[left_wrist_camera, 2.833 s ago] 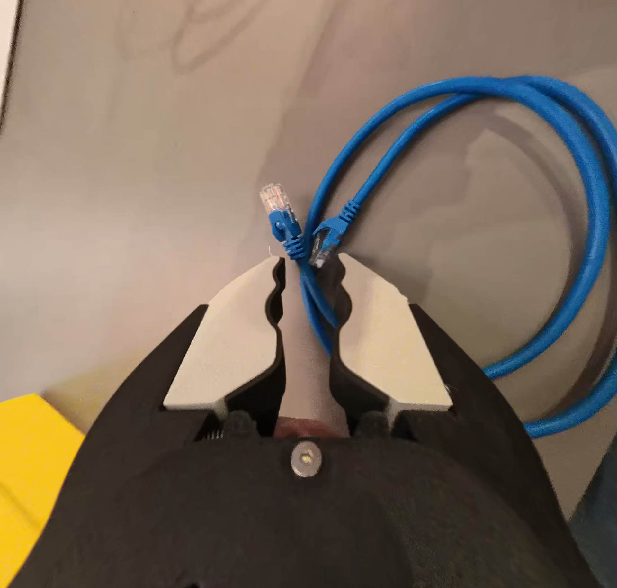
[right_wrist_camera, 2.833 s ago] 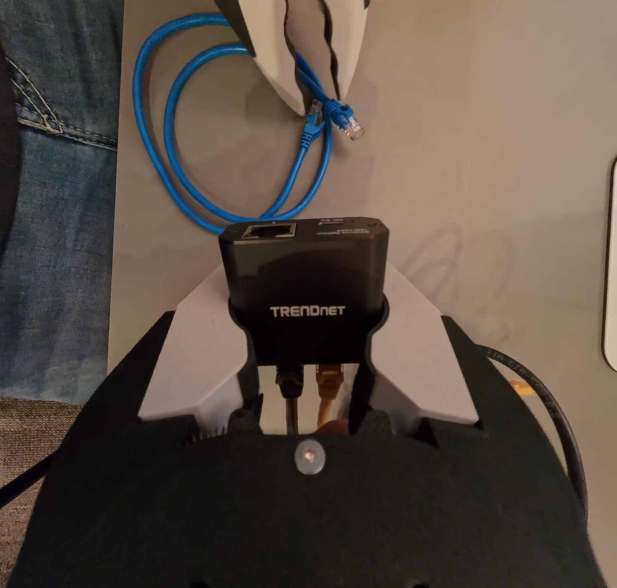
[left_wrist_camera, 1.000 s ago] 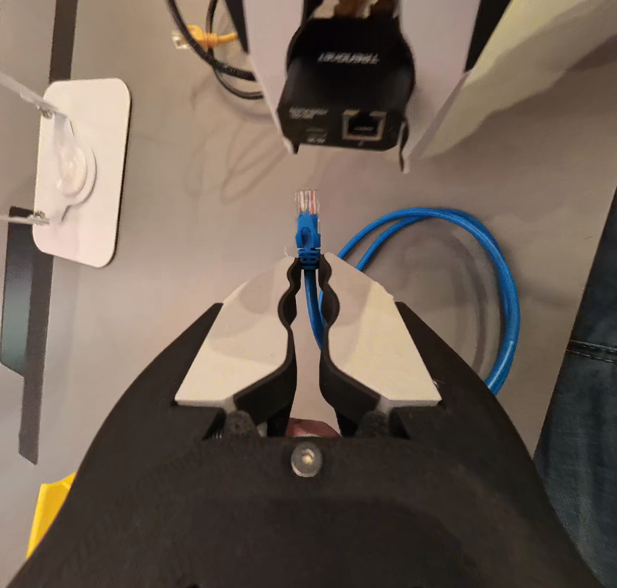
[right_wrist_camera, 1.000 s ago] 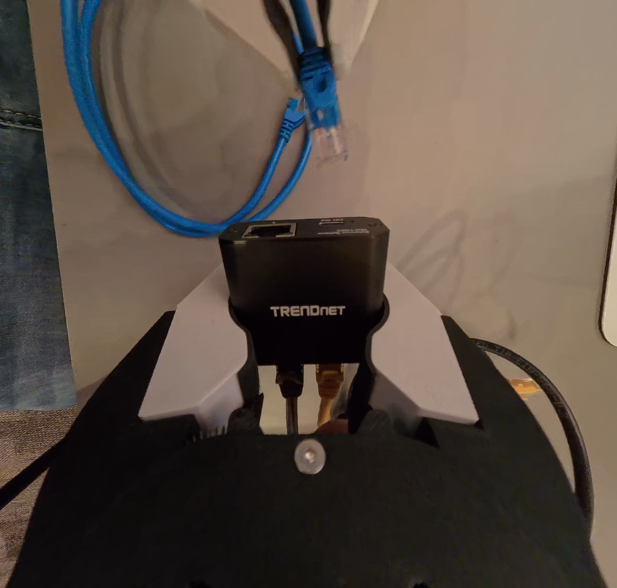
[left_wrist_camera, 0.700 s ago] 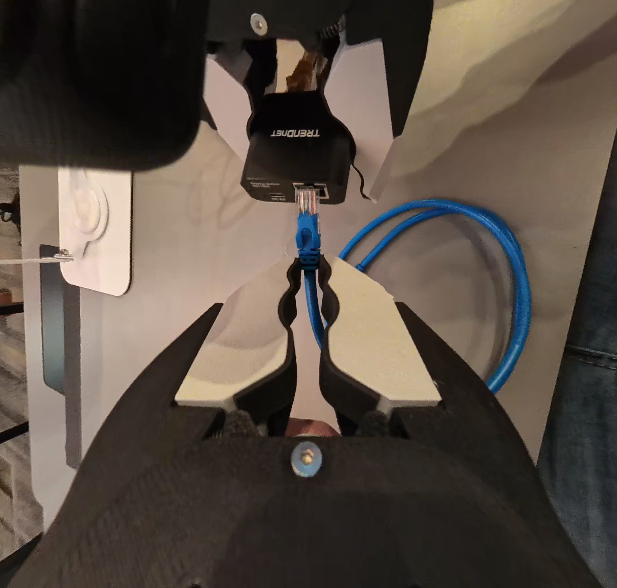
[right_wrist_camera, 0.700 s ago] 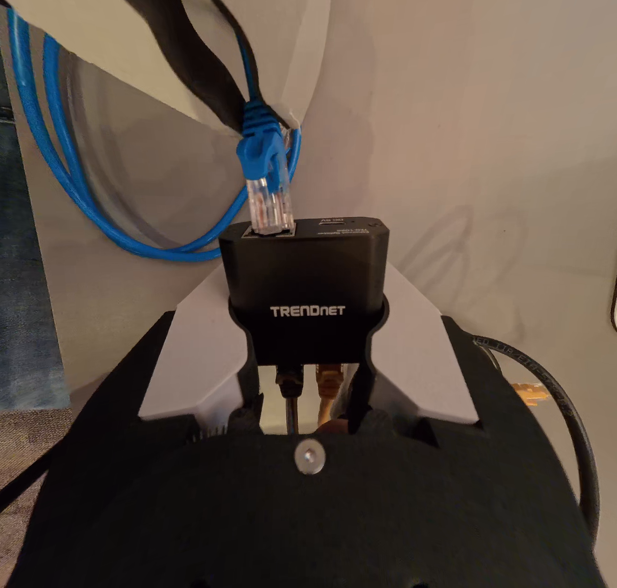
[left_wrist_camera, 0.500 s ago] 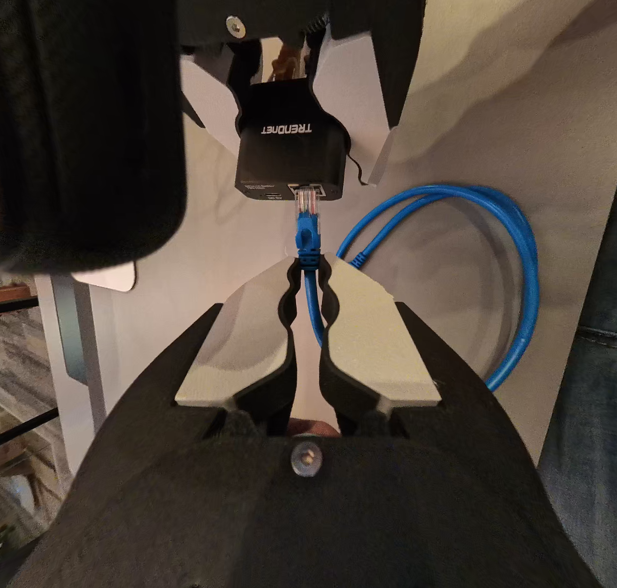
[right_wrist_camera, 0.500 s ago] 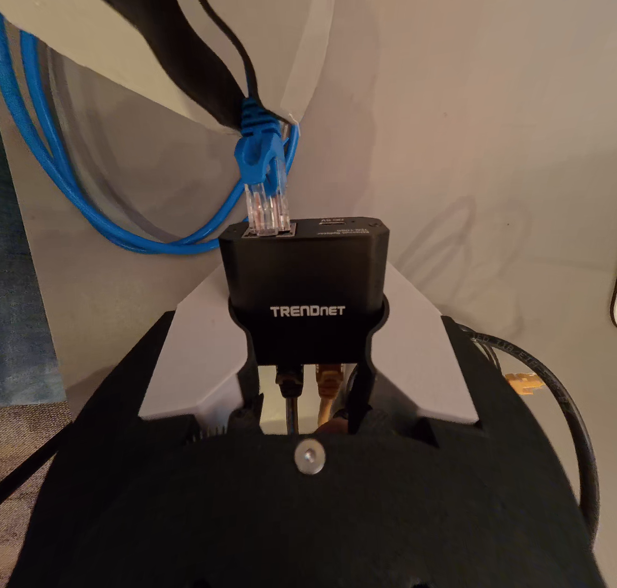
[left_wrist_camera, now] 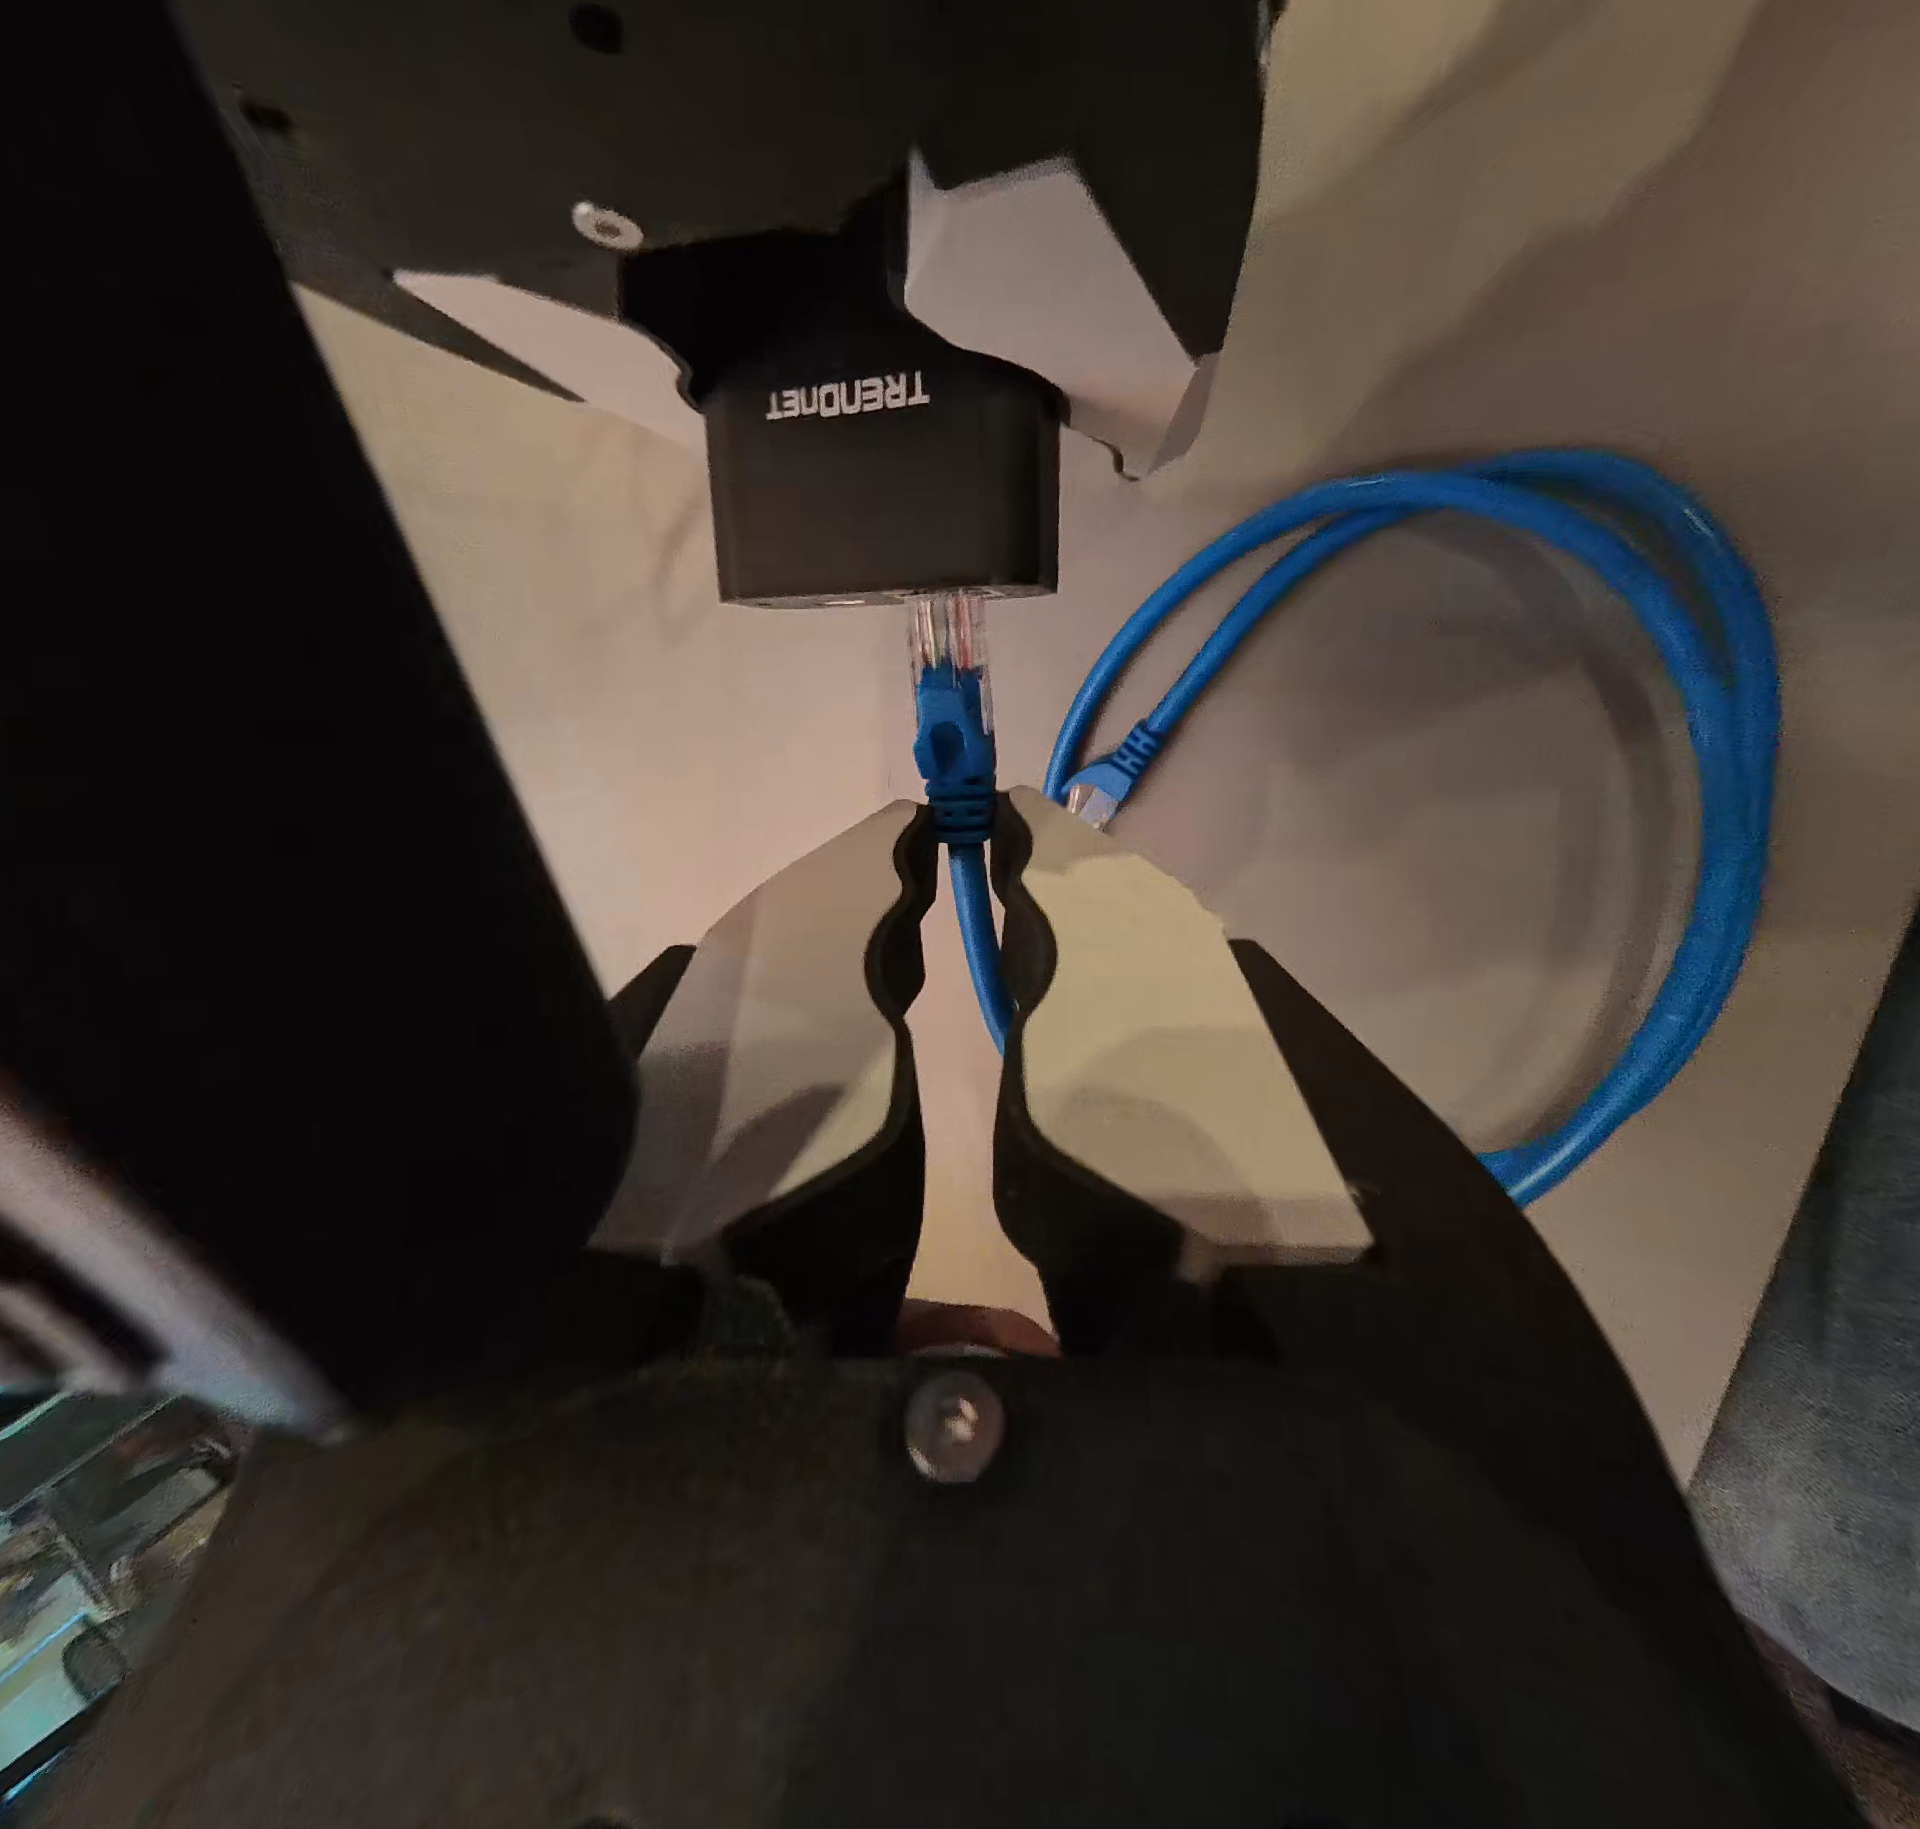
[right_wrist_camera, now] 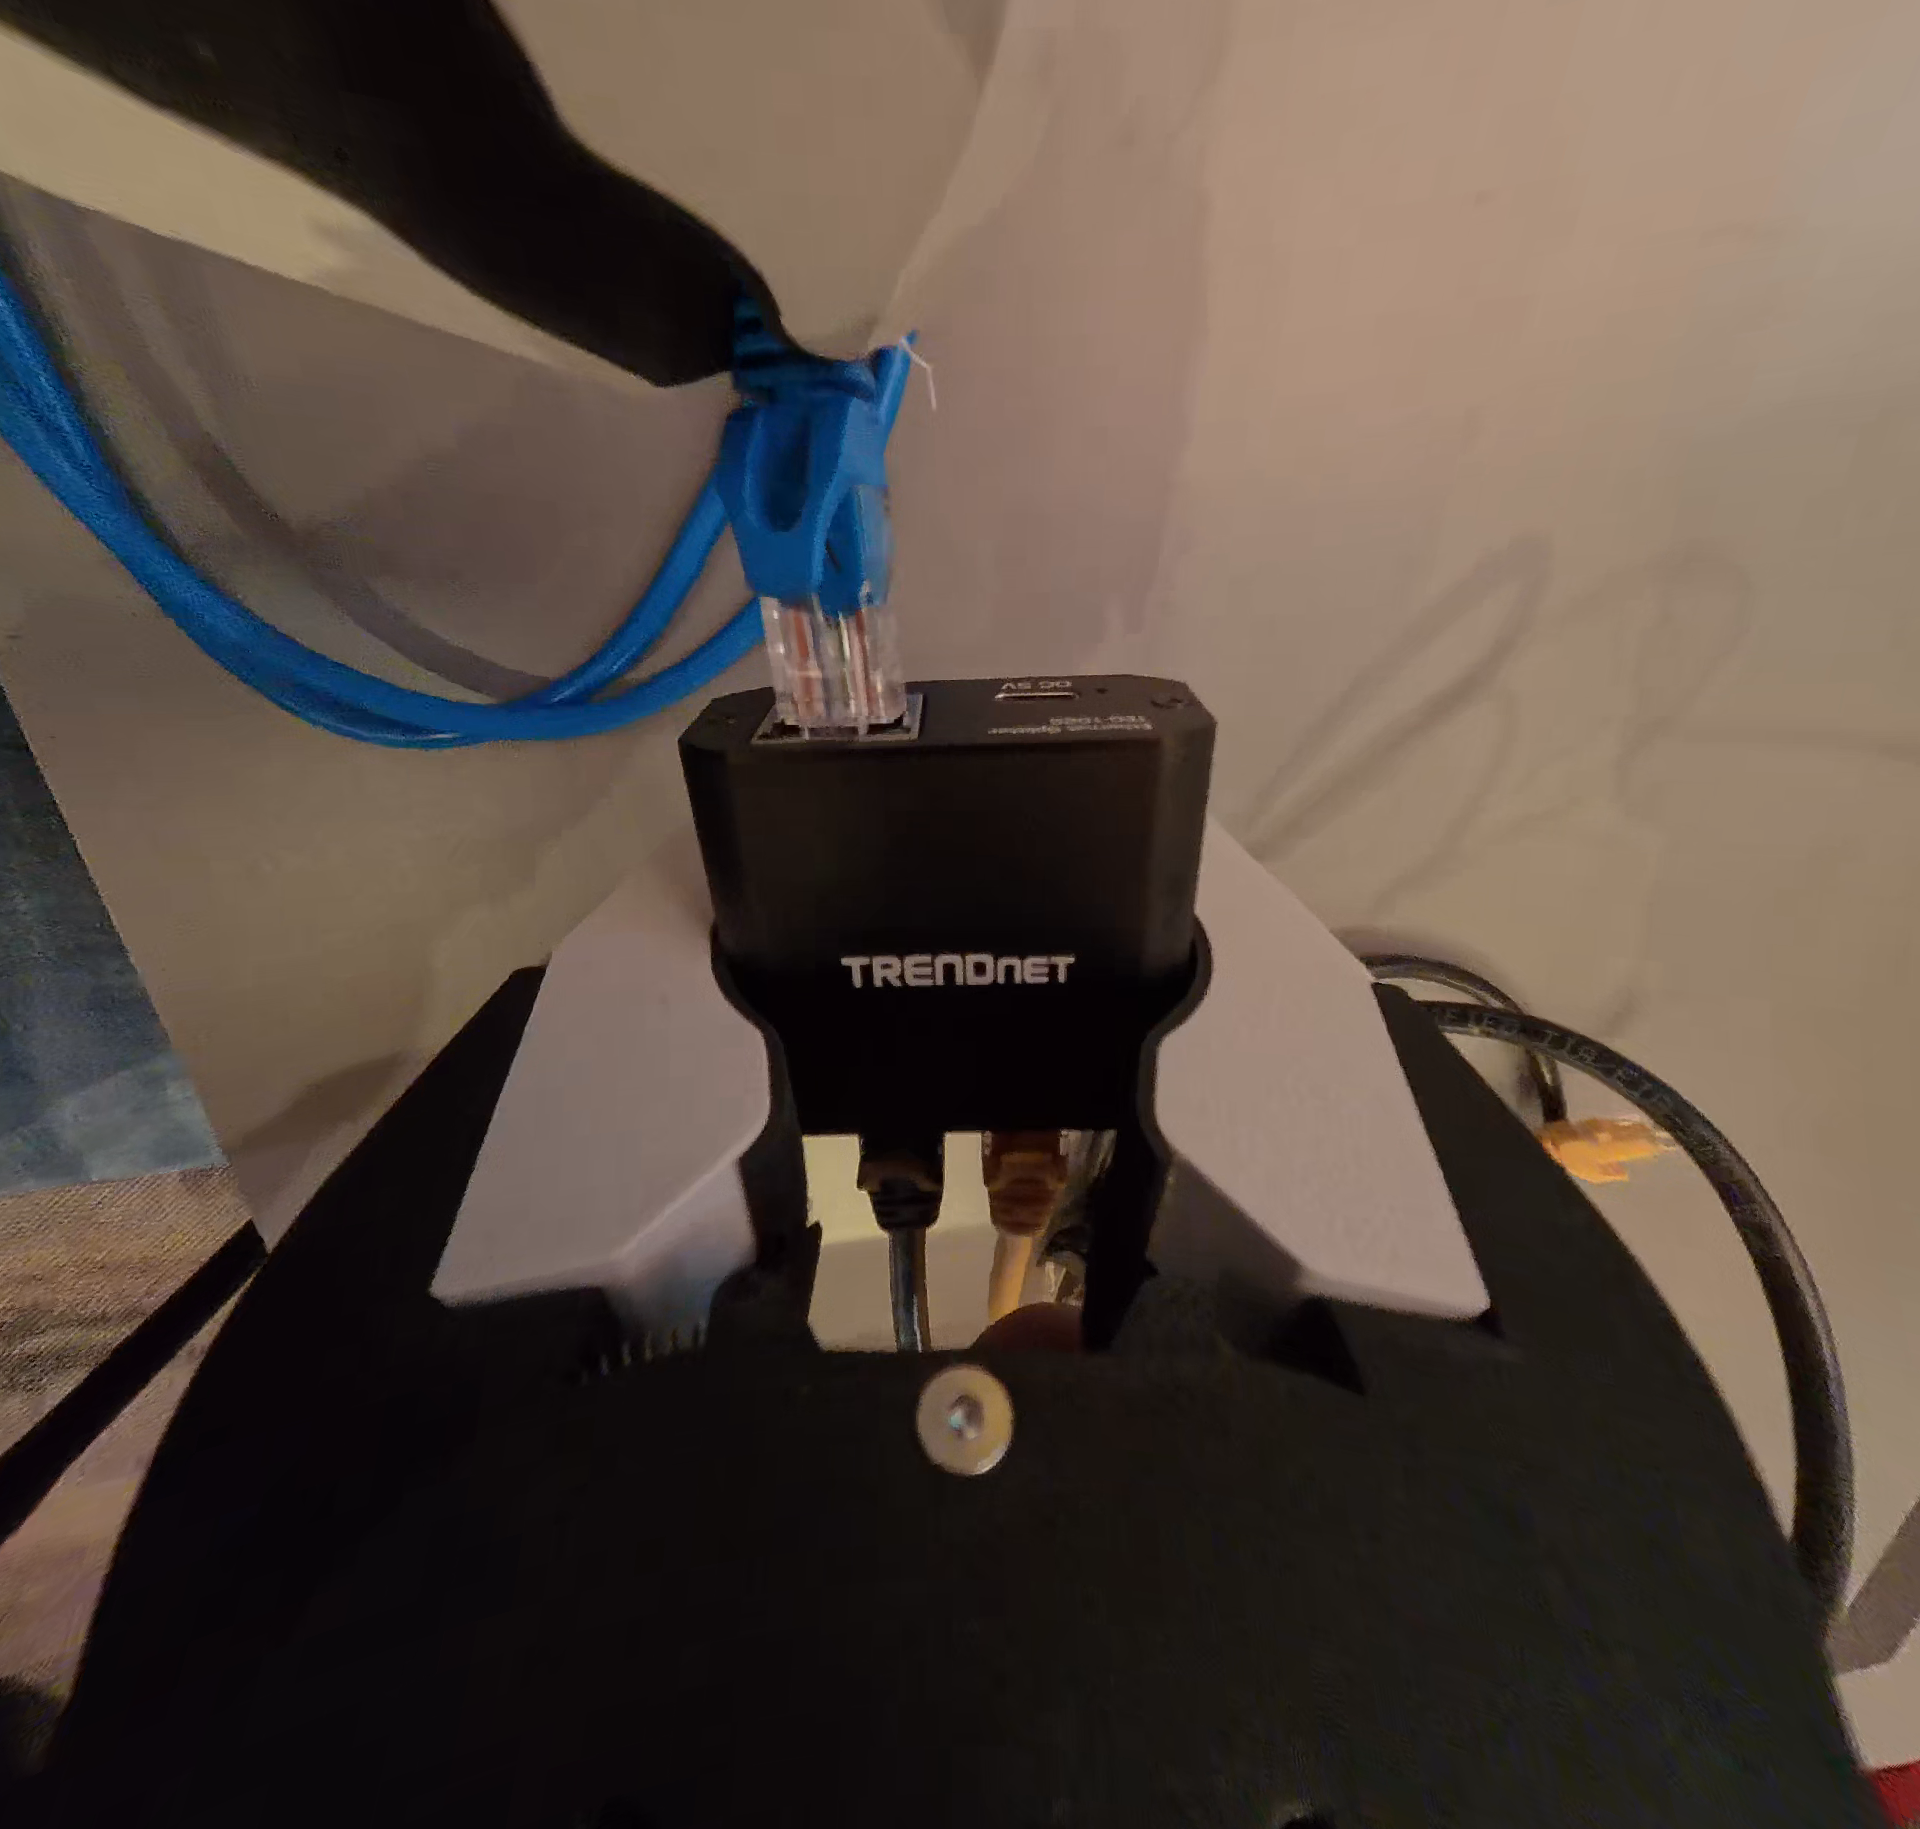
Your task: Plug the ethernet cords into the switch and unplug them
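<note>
My left gripper (left_wrist_camera: 958,818) is clenched on the blue cord (left_wrist_camera: 971,938) just behind its clear plug (left_wrist_camera: 943,636); my right gripper (right_wrist_camera: 961,958) grips the black switch (right_wrist_camera: 951,823), held above the surface (right_wrist_camera: 1455,429); the plug tip sits in the port mouth, not seated; next I judge a straight push until it latches.

We see the switch (right_wrist_camera: 945,844) as smooth matt black plastic. The blue ethernet cord (left_wrist_camera: 1621,699) has a slightly glossy rubbery jacket, and its plug (right_wrist_camera: 831,667) is clear plastic. Our left gripper (left_wrist_camera: 958,815) has matt pale fingers (left_wrist_camera: 1143,1031) with black, perhaps rubber, pads. The table (right_wrist_camera: 1455,325) looks smooth and matt.
</note>
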`<state>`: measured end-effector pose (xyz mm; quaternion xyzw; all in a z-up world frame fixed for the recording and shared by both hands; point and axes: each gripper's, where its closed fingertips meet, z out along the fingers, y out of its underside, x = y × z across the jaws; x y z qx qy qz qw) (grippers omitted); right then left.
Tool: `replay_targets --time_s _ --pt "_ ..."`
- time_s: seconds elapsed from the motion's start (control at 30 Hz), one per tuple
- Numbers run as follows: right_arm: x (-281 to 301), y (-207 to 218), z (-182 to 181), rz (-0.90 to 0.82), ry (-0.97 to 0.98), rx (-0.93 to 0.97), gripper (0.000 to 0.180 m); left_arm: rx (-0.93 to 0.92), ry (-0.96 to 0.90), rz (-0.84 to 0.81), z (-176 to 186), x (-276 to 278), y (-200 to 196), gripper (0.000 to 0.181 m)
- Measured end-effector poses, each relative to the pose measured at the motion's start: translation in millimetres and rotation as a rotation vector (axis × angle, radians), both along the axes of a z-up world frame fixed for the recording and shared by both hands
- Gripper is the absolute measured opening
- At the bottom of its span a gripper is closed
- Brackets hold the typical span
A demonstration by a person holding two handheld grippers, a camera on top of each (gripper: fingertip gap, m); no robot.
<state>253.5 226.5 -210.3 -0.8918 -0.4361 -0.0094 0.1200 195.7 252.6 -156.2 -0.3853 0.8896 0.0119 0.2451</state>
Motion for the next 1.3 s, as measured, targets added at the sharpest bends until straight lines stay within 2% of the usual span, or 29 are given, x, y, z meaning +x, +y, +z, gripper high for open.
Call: replay_targets --time_s 0.33,0.7,0.87,1.1,1.3 --pt "-11.2 -1.1 -1.7 -0.008 0.086 -0.038 0.069 -0.081 0.065 0.015 -8.8 -3.9 1.1 0.009" --pt "-6.7 -6.6 -5.8 -0.026 0.090 -0.075 0.069 -0.146 0.105 0.026 -9.7 -0.6 -5.4 0.009" --pt "-6.1 -2.8 -1.5 -0.047 0.148 -0.040 0.069 -0.180 0.003 0.063 -2.5 6.0 -4.1 0.010" --pt "-3.5 0.7 12.0 -0.070 0.213 0.026 0.070 -0.293 -0.285 0.131 11.3 17.0 -6.2 0.011" --pt "-4.8 2.5 23.2 -0.069 0.222 0.063 0.070 -0.155 -0.468 0.128 18.8 20.0 -5.7 0.010"
